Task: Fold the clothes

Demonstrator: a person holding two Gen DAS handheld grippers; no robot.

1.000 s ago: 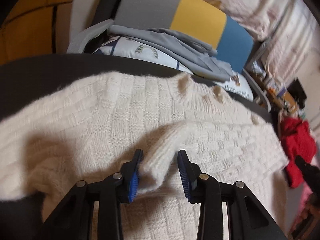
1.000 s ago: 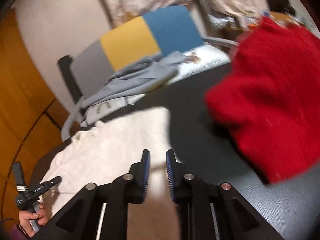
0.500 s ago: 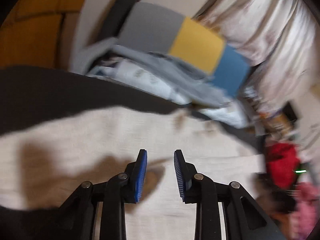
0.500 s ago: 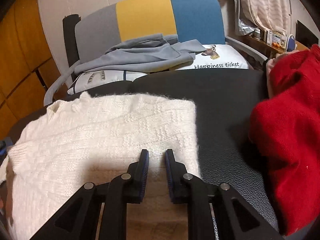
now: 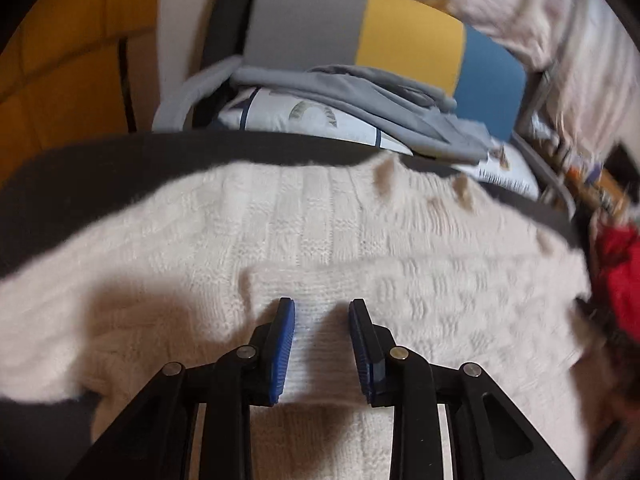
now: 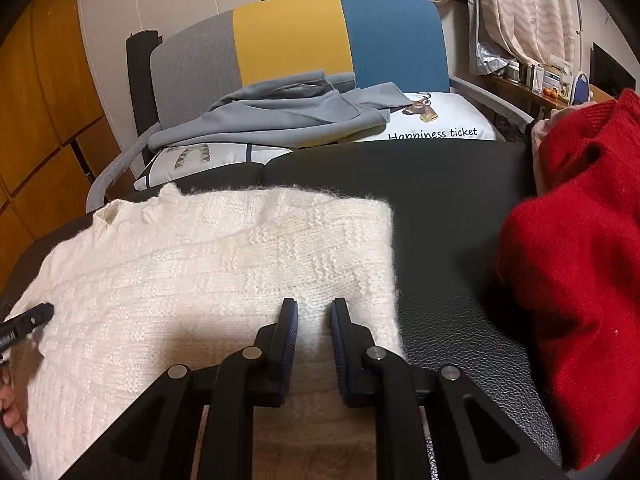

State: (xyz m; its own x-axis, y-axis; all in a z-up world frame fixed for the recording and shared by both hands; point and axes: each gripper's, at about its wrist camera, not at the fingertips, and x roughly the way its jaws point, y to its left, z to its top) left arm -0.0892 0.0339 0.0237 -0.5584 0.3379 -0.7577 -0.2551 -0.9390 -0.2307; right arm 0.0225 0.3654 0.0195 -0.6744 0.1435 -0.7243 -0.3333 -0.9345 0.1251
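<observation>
A cream knitted sweater (image 5: 320, 216) lies spread on a black leather surface (image 6: 448, 184), with a sleeve folded across its body. My left gripper (image 5: 322, 308) is open and empty, its blue pads just above the folded sleeve's cuff. In the right wrist view the sweater (image 6: 224, 264) fills the left half. My right gripper (image 6: 314, 308) is open with a narrow gap, empty, hovering over the sweater near its right edge. The left gripper's tip (image 6: 28, 318) shows at the far left there.
A red sweater (image 6: 580, 264) is heaped on the right of the black surface; it also shows in the left wrist view (image 5: 620, 272). Behind stands a grey, yellow and blue chair (image 6: 296, 44) with a grey garment (image 6: 280, 120) and a printed cushion (image 6: 440, 124).
My left gripper let go of the sleeve cuff, which now lies flat on the sweater. My right gripper swung left from the red sweater and settled over the cream sweater's right edge.
</observation>
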